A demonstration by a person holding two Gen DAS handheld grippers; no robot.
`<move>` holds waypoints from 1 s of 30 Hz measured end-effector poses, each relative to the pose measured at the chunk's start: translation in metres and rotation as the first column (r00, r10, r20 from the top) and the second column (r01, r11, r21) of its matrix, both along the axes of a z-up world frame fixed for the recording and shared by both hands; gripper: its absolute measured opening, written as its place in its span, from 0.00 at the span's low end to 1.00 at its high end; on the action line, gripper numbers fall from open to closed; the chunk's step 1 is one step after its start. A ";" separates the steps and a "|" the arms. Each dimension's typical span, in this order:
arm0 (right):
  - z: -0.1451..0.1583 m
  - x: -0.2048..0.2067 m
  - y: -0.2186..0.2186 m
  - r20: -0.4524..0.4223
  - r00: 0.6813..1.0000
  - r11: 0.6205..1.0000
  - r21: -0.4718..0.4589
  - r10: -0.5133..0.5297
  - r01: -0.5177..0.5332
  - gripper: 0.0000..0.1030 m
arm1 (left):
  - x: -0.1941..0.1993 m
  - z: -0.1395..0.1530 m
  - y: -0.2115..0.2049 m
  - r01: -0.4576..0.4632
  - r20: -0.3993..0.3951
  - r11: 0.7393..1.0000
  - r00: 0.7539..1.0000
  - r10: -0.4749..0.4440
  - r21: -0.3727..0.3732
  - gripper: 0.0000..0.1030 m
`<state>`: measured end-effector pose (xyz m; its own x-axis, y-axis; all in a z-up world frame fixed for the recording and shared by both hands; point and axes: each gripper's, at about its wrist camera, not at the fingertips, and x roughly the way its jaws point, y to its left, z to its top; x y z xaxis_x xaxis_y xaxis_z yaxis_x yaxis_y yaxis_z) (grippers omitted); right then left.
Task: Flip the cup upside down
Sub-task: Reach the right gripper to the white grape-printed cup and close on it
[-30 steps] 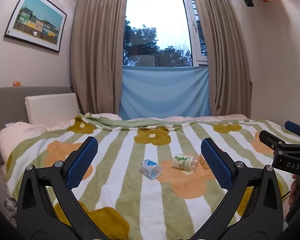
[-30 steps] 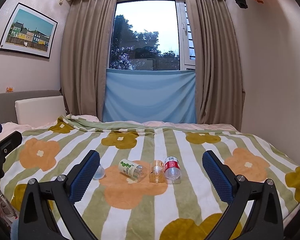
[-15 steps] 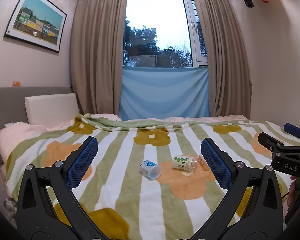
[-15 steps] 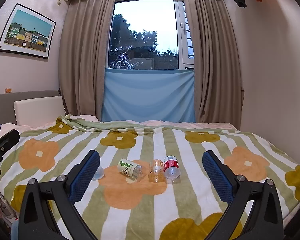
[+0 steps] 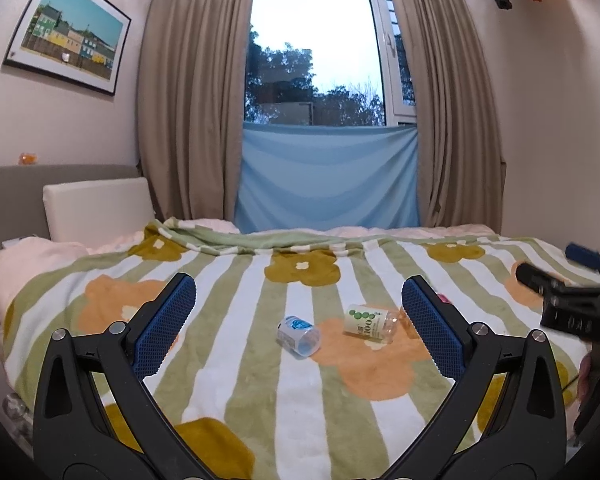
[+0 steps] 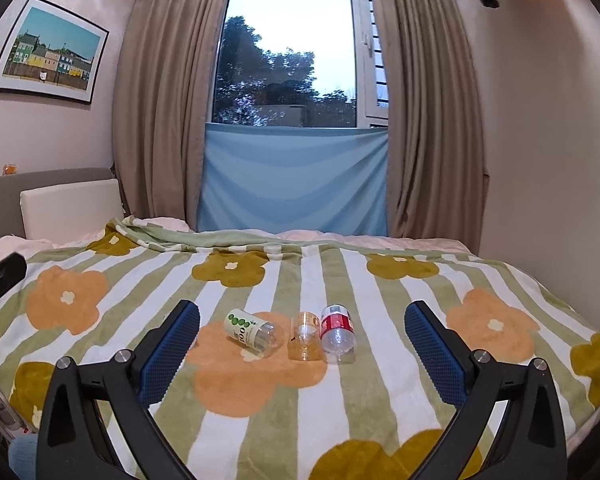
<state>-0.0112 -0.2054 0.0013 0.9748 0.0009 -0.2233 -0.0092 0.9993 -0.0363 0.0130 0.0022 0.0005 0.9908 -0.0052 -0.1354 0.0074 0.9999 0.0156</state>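
Several clear plastic cups lie on their sides on the flowered blanket. In the right wrist view a green-label cup [image 6: 253, 333], an orange-label cup [image 6: 306, 340] and a red-label cup [image 6: 337, 337] lie in a row between the fingers, well ahead. My right gripper [image 6: 302, 356] is open and empty. In the left wrist view a blue-label cup [image 5: 298, 336] lies ahead, with the green-label cup [image 5: 372, 324] to its right. My left gripper [image 5: 298, 328] is open and empty. The right gripper [image 5: 572, 300] shows at the right edge.
The bed [image 6: 480, 320] fills the foreground, with a white pillow [image 5: 96, 208] and grey headboard at the left. A curtained window with blue cloth [image 6: 296, 184] stands behind. The right wall runs close along the bed's right side.
Both grippers have drifted only slightly; the right gripper has sunk a little in the left wrist view. The cups have not moved.
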 end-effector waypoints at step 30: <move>-0.154 0.350 0.088 -0.734 0.611 0.727 -0.242 0.296 -0.643 0.96 | 0.127 -0.088 0.029 -0.018 -0.345 0.998 0.938 -0.004 -0.063 1.00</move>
